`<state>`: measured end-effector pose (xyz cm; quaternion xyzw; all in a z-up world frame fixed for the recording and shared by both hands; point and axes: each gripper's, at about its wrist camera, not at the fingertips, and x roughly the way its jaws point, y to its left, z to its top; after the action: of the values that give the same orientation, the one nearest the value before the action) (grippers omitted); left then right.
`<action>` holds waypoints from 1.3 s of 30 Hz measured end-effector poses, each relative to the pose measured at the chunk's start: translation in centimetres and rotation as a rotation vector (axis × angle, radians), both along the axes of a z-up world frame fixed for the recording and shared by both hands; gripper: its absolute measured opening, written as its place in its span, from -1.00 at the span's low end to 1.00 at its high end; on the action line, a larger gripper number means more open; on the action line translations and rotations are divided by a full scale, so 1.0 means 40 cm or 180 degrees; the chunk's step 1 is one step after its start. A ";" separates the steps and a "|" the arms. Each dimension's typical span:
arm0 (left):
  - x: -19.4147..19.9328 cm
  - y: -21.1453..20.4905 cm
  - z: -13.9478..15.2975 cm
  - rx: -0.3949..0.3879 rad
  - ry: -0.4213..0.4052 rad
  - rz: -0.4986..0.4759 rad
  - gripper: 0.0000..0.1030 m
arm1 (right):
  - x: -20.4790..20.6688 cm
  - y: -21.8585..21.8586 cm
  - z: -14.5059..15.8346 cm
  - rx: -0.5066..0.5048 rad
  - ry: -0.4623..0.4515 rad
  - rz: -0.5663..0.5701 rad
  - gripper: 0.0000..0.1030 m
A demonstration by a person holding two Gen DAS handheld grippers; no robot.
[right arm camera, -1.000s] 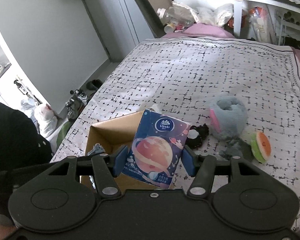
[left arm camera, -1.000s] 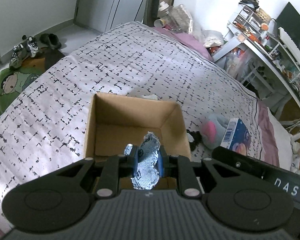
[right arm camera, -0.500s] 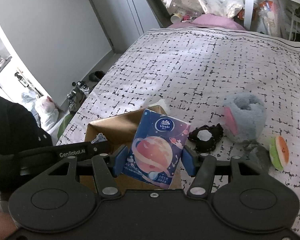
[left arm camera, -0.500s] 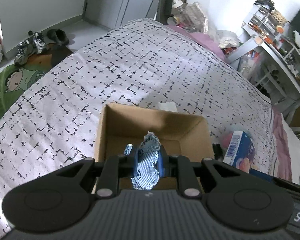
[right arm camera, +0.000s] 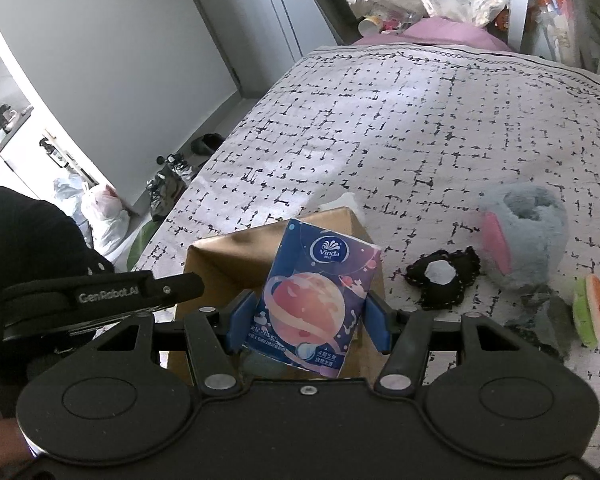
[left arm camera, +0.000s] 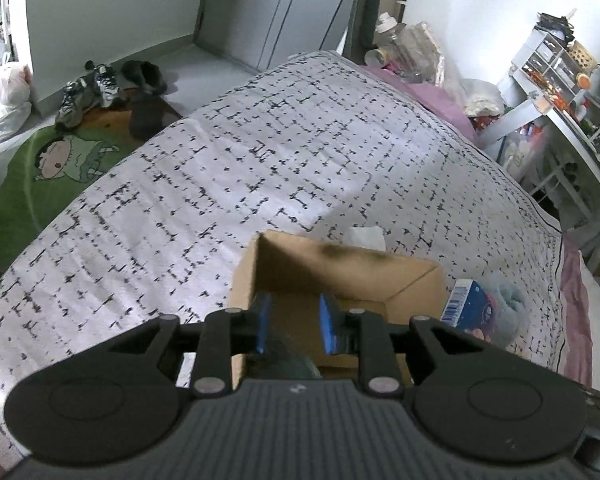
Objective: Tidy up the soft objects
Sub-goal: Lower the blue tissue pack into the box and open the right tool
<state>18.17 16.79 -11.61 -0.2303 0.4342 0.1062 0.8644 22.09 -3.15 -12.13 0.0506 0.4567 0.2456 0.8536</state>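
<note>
A white bedspread with black dashes [left arm camera: 284, 168] is filling mid-frame. Grey wardrobe doors [left arm camera: 276, 12] are standing upper centre. A green cartoon rug [left arm camera: 56, 168] is lying at left.

Both grippers have a black plastic body with two round discs, silver screws and blue pads [left arm camera: 263, 322] on the fingers. The left gripper [right arm camera: 100, 298] carries white "GenRobot.AI" lettering, and the person's sleeve [right arm camera: 24, 236] is black.

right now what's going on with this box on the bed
A person is tidying soft things into the cardboard box on the bed. The left gripper is open over the box, holding nothing. The right gripper is shut on a tissue pack near the box. A grey plush lies on the bed.
</note>
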 end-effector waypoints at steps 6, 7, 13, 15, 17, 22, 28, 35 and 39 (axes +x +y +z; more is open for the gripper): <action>-0.027 0.011 0.012 0.0004 0.0003 0.0119 -0.35 | 0.005 0.011 -0.003 0.0137 0.0004 0.0090 0.18; -0.030 0.013 0.015 -0.0008 -0.0003 0.0132 -0.30 | 0.005 0.012 -0.001 0.0155 -0.0007 0.0104 0.20; -0.050 0.011 0.034 -0.0001 0.0011 0.0194 0.31 | -0.004 -0.014 0.017 0.0205 -0.0025 0.0053 0.37; -0.058 0.005 0.042 0.0034 -0.0002 0.0190 0.48 | -0.012 -0.032 0.025 0.0206 -0.0028 0.0028 0.38; -0.063 -0.005 0.049 0.0063 0.0020 0.0187 0.53 | -0.020 -0.056 0.031 0.0197 -0.0025 0.0007 0.39; -0.075 -0.038 0.063 0.0090 0.0019 0.0145 0.56 | -0.044 -0.122 0.043 0.0167 -0.0038 -0.0059 0.52; -0.088 -0.089 0.081 0.0039 0.0013 0.0069 0.56 | -0.069 -0.202 0.063 0.0164 -0.0072 -0.0166 0.68; -0.102 -0.160 0.104 0.0036 -0.0002 -0.0045 0.56 | -0.086 -0.296 0.082 0.0152 -0.0134 -0.0321 0.80; -0.106 -0.204 0.119 0.0049 -0.0024 -0.0116 0.56 | -0.090 -0.349 0.086 0.0192 -0.0128 -0.0415 0.89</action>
<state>13.93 8.63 -6.86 -0.2160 0.4343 0.0928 0.8696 18.49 -17.11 -8.68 0.1010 0.4275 0.2040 0.8749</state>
